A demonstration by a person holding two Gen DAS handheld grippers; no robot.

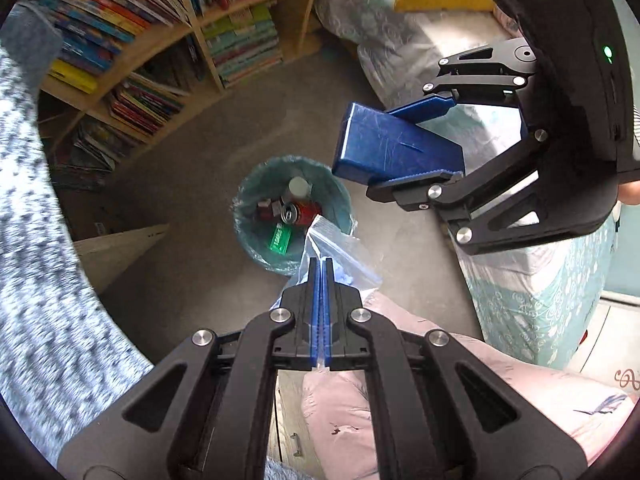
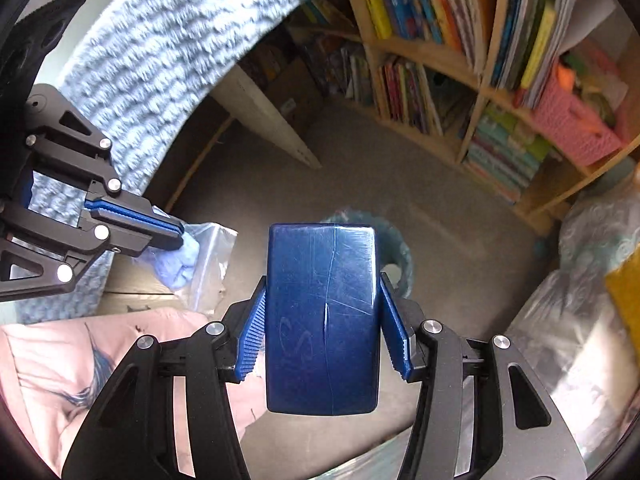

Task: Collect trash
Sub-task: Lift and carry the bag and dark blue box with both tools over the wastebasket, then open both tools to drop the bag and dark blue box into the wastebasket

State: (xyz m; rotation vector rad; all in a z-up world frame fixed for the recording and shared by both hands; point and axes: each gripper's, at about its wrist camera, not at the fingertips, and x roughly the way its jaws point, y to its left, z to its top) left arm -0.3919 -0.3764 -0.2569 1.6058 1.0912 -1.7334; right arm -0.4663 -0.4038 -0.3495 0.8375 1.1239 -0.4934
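Note:
My left gripper (image 1: pixel 321 270) is shut on a clear plastic zip bag (image 1: pixel 340 248) with crumpled blue stuff inside; the bag hangs just right of the bin's rim. It also shows in the right wrist view (image 2: pixel 208 256), held by the left gripper (image 2: pixel 180 236). My right gripper (image 2: pixel 322 320) is shut on a dark blue flat box (image 2: pixel 322 316) and holds it above the bin; the box also shows in the left wrist view (image 1: pixel 392 148). The trash bin (image 1: pixel 256 248), lined with a teal bag, stands on the grey floor and holds a red can (image 1: pixel 298 212), a green packet (image 1: pixel 280 238) and other scraps.
A wooden bookshelf (image 1: pixel 132 60) full of books stands behind the bin. A bed with teal patterned cover (image 1: pixel 532 288) is at right, pink bedding (image 1: pixel 440 380) below. A grey knit sleeve (image 1: pixel 36 240) fills the left. A white board (image 1: pixel 116 244) leans near the shelf.

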